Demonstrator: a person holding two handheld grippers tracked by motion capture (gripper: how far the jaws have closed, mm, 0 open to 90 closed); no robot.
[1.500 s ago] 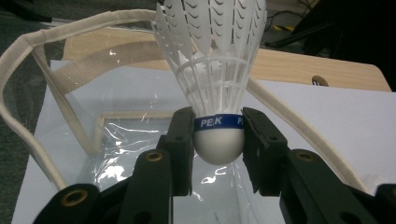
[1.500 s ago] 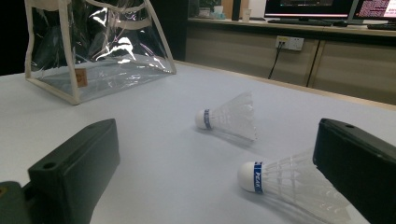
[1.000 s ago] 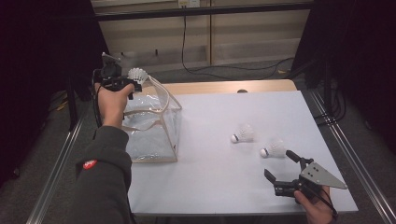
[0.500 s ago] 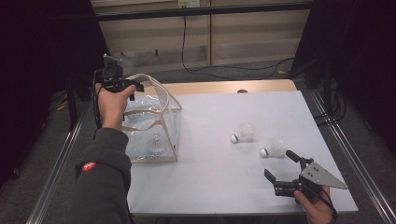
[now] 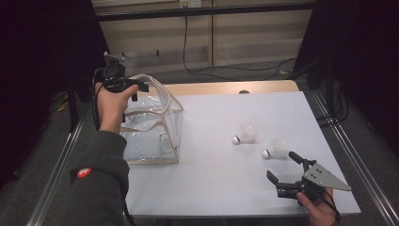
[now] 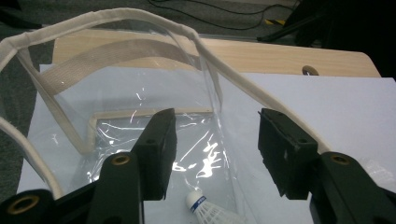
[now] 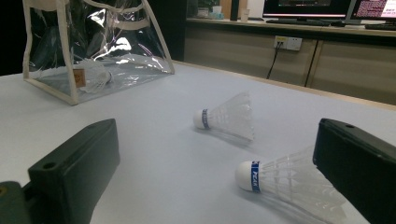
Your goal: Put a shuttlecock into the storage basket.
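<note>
Above the clear bag (image 5: 150, 127): left gripper (image 5: 134, 87) gaping, empty | right of bag: right gripper (image 5: 286, 175) wide open, empty, near shuttlecock (image 5: 276, 150)

On my high view, the bag (image 5: 149, 127) stands on the table (image 5: 221, 188) at centre left, with 1 shuttlecock (image 5: 164, 141) inside, I think. 2 more shuttlecocks (image 5: 243, 135) (image 5: 275, 149) lie right of centre. My left gripper (image 5: 123, 84) hangs above the bag's upper-left rim; my right gripper (image 5: 288, 173) sits at lower right, below the nearer shuttlecock.
</note>
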